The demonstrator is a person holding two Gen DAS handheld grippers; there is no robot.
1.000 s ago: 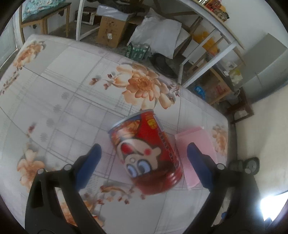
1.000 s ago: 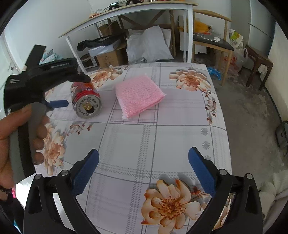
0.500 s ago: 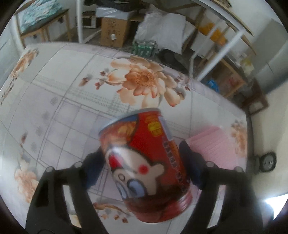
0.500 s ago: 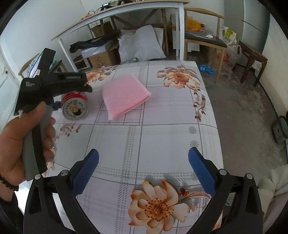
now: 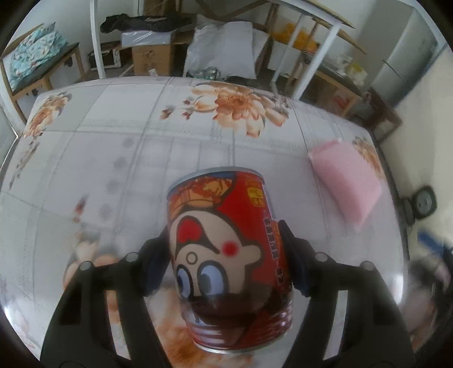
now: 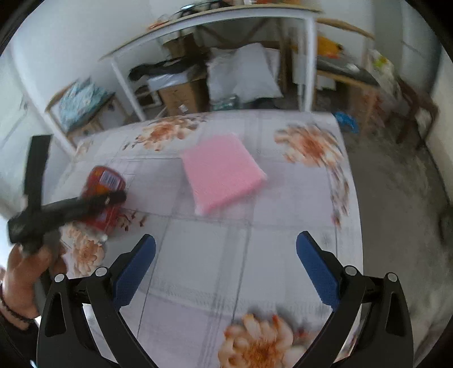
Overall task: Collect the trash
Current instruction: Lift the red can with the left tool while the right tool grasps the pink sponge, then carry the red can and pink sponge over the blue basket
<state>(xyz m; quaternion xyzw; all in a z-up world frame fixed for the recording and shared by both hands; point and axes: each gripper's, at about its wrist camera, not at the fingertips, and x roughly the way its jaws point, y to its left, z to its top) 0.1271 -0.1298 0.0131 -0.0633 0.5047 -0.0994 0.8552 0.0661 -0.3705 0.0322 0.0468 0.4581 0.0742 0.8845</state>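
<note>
Left wrist view: left gripper (image 5: 226, 263) closed on the red can (image 5: 226, 254), held above the floral table (image 5: 113, 158) | right gripper (image 6: 226, 271) wide open, empty | step: can grasped | next: carry to a bin, none visible; pink pack (image 6: 222, 172) remains.

Worktop (image 6: 215, 254) under floral cloth. Behind: white-framed table (image 6: 215, 19), cardboard box (image 6: 184, 99), white sack (image 6: 243, 73) beneath. Bare concrete floor (image 6: 396, 198) right. White walls (image 6: 70, 42).

Right gripper (image 6: 226, 271) hovers open-jawed over the table (image 6: 198, 254), pink pad (image 6: 222, 172) ahead.
</note>
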